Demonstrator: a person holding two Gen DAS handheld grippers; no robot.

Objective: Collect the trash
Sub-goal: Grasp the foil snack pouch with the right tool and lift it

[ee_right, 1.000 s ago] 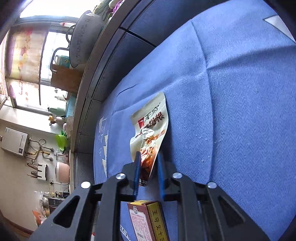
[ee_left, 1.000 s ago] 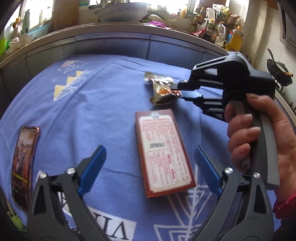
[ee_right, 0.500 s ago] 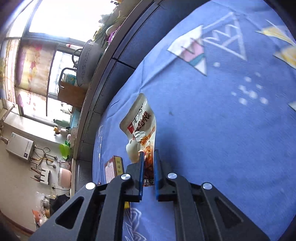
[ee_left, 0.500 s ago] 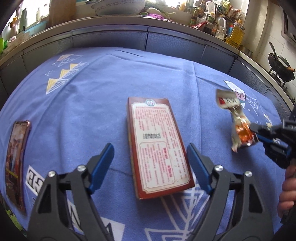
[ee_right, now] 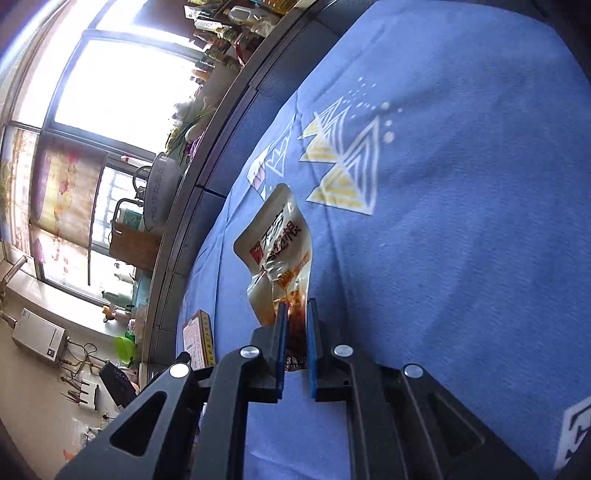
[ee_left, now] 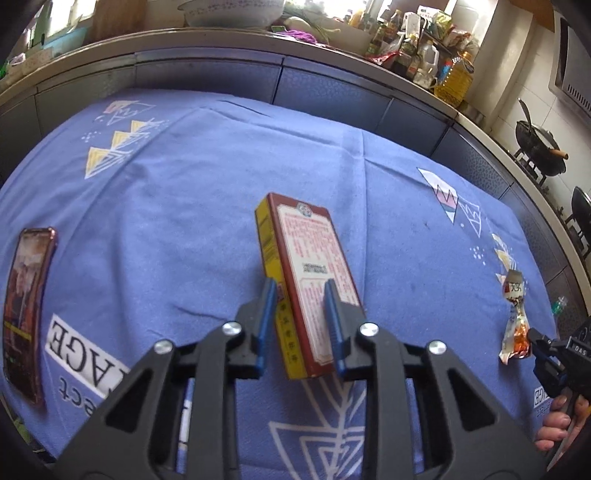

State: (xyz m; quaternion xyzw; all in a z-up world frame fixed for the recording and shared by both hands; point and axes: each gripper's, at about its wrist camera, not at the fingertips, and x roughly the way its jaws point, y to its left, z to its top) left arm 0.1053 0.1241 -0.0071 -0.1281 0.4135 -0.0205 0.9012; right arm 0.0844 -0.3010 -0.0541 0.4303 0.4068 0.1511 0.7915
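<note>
A red and yellow carton (ee_left: 306,266) stands tilted on its long edge between the blue pads of my left gripper (ee_left: 300,283). The jaws are closing and the pads press on both of its faces. At the right edge of the left wrist view, my right gripper (ee_left: 535,339) is shut on the lower end of a crumpled snack wrapper (ee_left: 515,321), held above the blue tablecloth (ee_left: 184,206). The right wrist view shows the same wrapper (ee_right: 277,243) pinched between the pads of my right gripper (ee_right: 295,306), with the carton (ee_right: 197,341) far to the left.
A phone (ee_left: 27,310) in a pink case lies at the cloth's left edge. Behind the table runs a counter with a large bowl (ee_left: 232,11) and several bottles (ee_left: 424,59). A wok (ee_left: 539,147) sits on a stove at the right. A person's hand (ee_left: 557,424) grips the right tool.
My left jaws have closed from wide apart onto the carton, which has tipped from flat onto its edge. The right gripper has carried the wrapper from above the carton out to the right.
</note>
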